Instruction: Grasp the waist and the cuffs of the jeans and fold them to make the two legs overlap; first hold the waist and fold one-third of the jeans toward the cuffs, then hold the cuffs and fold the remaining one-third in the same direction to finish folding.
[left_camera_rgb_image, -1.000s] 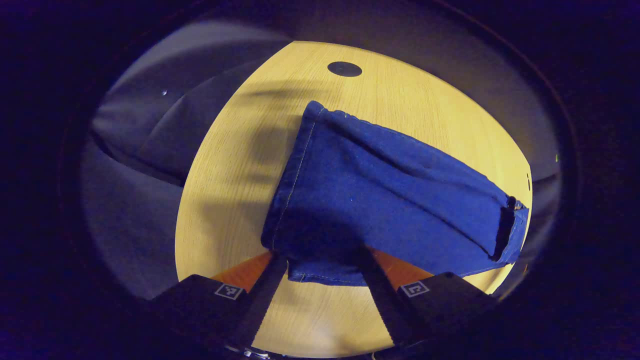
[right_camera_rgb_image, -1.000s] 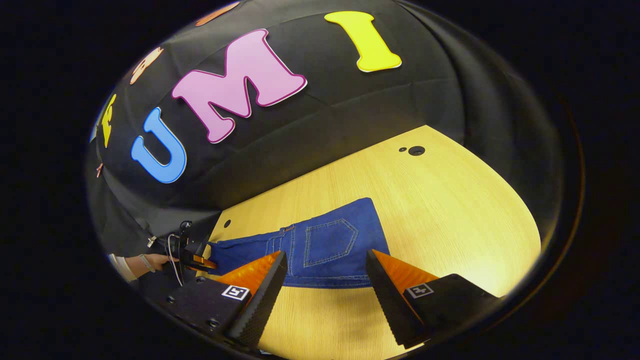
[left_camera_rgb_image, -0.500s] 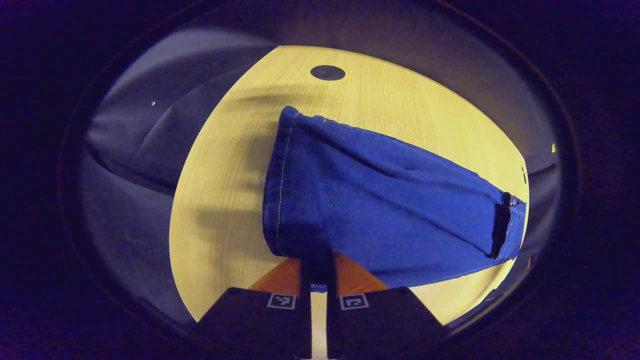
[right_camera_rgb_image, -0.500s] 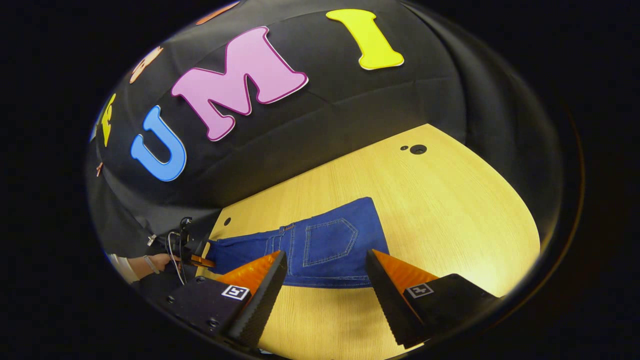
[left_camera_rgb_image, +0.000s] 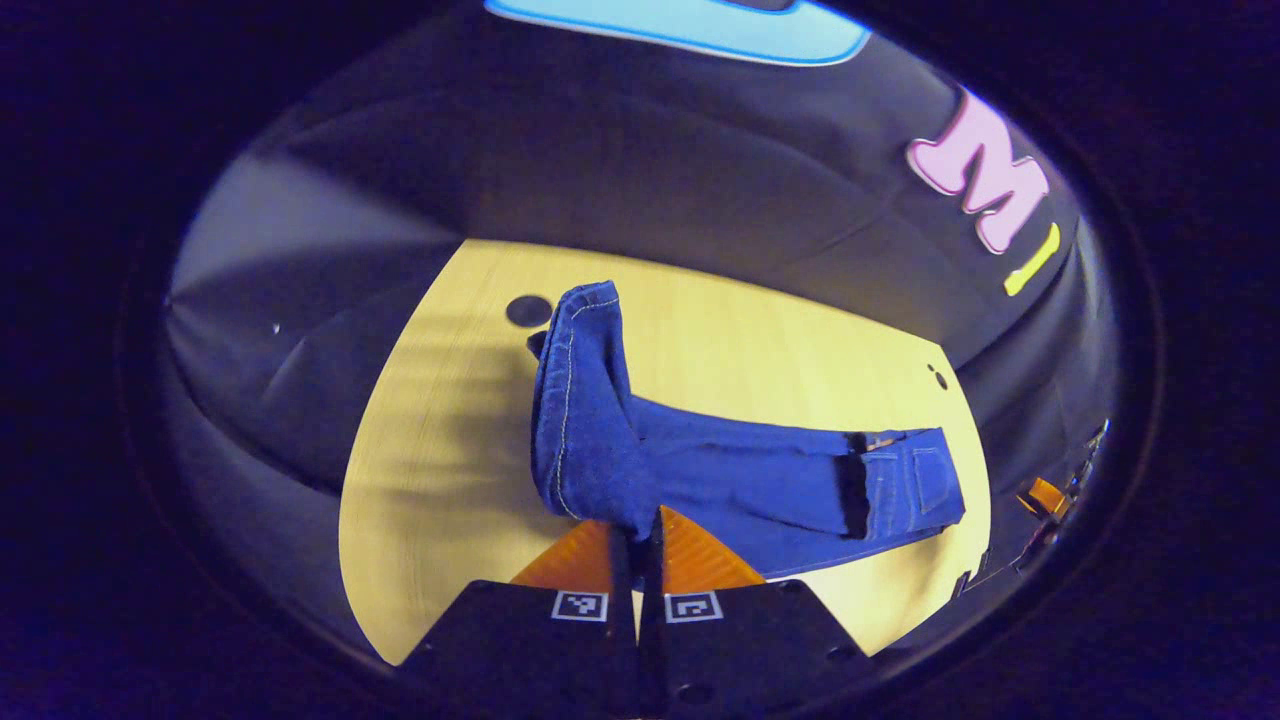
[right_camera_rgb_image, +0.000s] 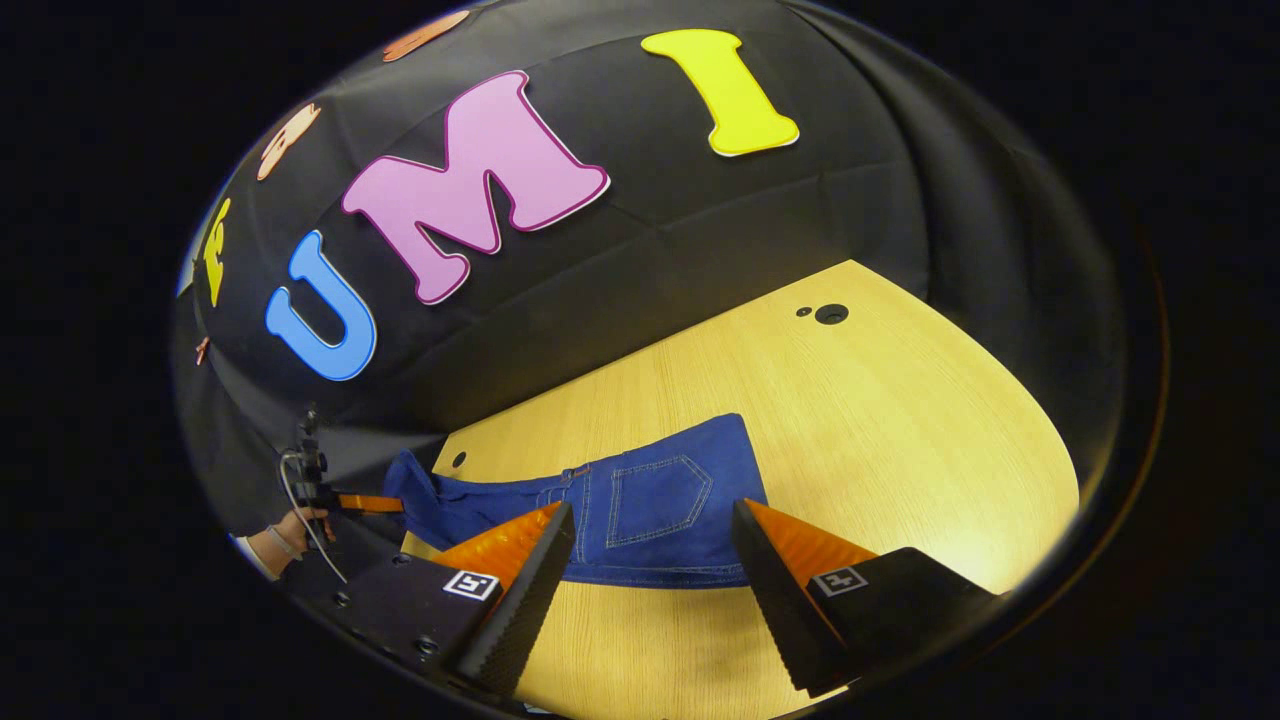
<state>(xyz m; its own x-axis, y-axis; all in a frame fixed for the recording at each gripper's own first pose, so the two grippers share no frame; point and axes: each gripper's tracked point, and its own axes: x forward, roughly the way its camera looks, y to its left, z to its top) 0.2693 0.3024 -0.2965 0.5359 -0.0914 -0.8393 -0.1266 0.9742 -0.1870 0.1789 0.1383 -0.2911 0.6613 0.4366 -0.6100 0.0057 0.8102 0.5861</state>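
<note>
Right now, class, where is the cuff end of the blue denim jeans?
In the left gripper view, the cuff end is lifted off the yellow wooden table, pinched in the left gripper, near the table's dark round hole.

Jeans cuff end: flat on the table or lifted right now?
Lifted. The left gripper is shut on the jeans at the cuff, which stands up off the table; the waist end lies flat.

The jeans (right_camera_rgb_image: 640, 505) are dark blue denim with pale stitching, lying lengthwise on the wooden table (right_camera_rgb_image: 880, 420). The waist end rests flat — a back pocket faces up. The cuff end (left_camera_rgb_image: 580, 400) is raised off the table, its hem standing upright, and the legs seem to lie one over the other.
</note>
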